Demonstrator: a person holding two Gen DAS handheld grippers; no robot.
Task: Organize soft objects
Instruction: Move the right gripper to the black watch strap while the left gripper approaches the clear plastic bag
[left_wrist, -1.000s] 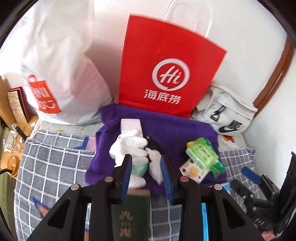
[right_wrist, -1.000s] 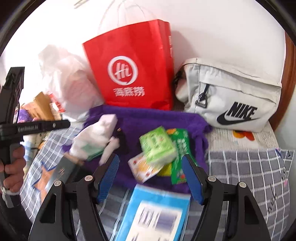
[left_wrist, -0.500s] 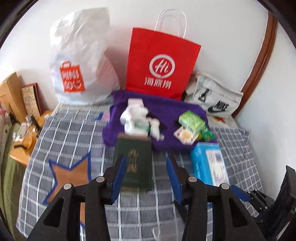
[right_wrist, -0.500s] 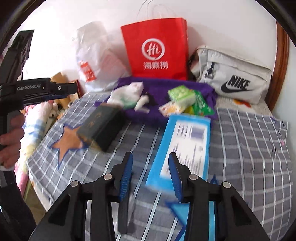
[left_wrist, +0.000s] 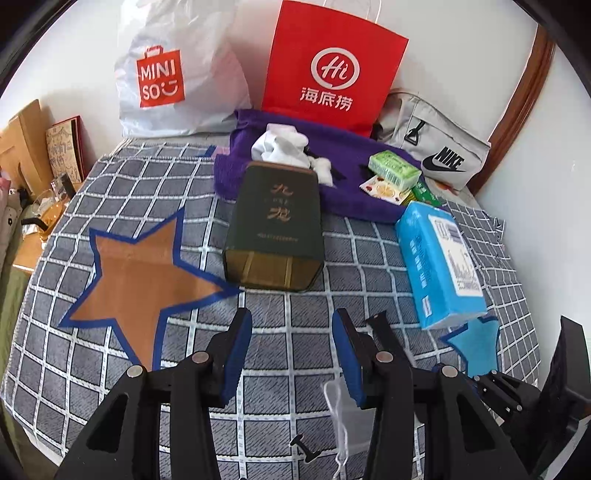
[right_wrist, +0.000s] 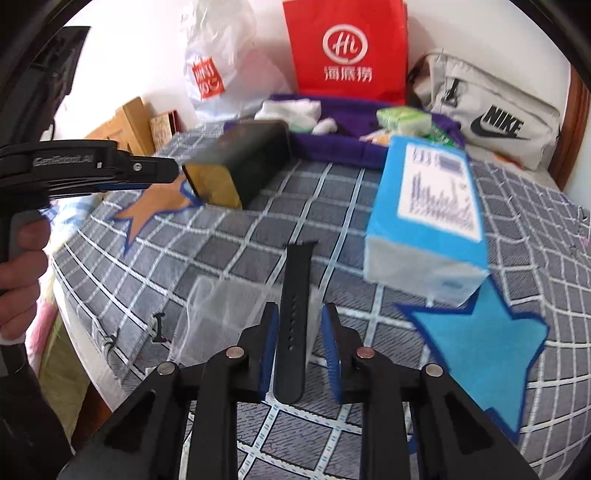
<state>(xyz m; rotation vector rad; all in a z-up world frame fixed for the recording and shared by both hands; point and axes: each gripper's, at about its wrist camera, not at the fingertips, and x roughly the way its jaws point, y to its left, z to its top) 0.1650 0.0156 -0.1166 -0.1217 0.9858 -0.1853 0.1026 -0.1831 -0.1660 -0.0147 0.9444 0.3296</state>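
Your right hand is closest to the strap

Left wrist view: your left gripper (left_wrist: 291, 338) hangs with jaws apart and empty, short of the dark green box (left_wrist: 274, 225). Right wrist view: your right gripper (right_wrist: 298, 326) straddles the black watch strap (right_wrist: 294, 314) on the bed (right_wrist: 229, 258), lengthwise between closing jaws, not yet pinched; slim, flexible, perforated.

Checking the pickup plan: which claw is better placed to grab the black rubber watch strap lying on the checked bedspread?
The right claw. The black rubber watch strap already lies between its closing pads, which are not yet pressing it. The left claw hangs over bare checked bedspread, holding nothing.
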